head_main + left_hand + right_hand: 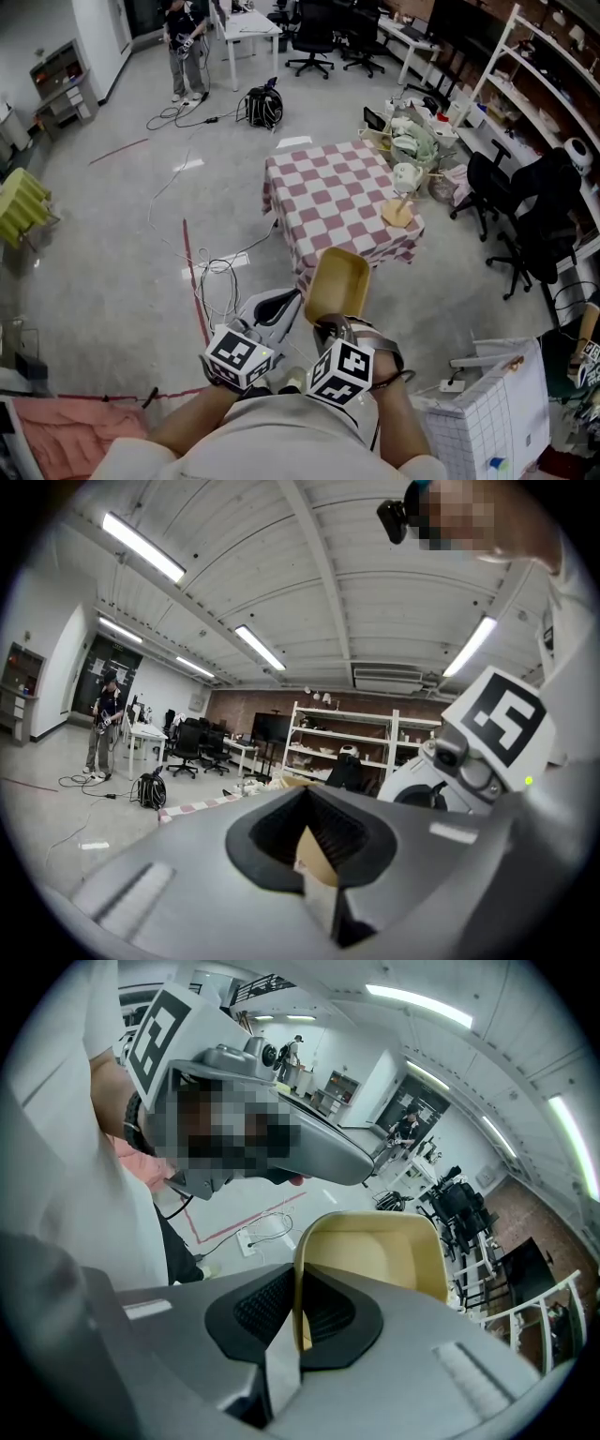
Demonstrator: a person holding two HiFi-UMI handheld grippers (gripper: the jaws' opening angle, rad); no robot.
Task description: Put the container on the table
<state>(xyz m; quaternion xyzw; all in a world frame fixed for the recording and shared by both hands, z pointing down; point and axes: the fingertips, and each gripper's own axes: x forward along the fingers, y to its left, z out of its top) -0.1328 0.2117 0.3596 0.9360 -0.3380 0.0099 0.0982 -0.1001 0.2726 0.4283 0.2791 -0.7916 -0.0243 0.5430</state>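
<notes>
1. Head view looks down on a pale yellow container (339, 281), held up in the air near the person's body and short of the table (323, 192)
2. Right gripper view: the right gripper (298, 1312) has its jaws clamped on the container (375, 1260) at its near rim, and the open hollow faces the camera
3. From the head view, the right gripper (331, 325) sits just under the container, and its marker cube is close to the person's chest
4. Left gripper view: the left gripper (305, 841) has its jaws drawn together; a tan sliver shows in the hollow between the pads, and I cannot tell if it is pinched
5. The left gripper (284, 306) lies just beside the container's lower left edge
6. The table wears a red and white checked cloth, and a small wooden stand (398, 212) is at its right corner
7. Loose cables (217, 274) lie on the grey floor beside the table
</notes>
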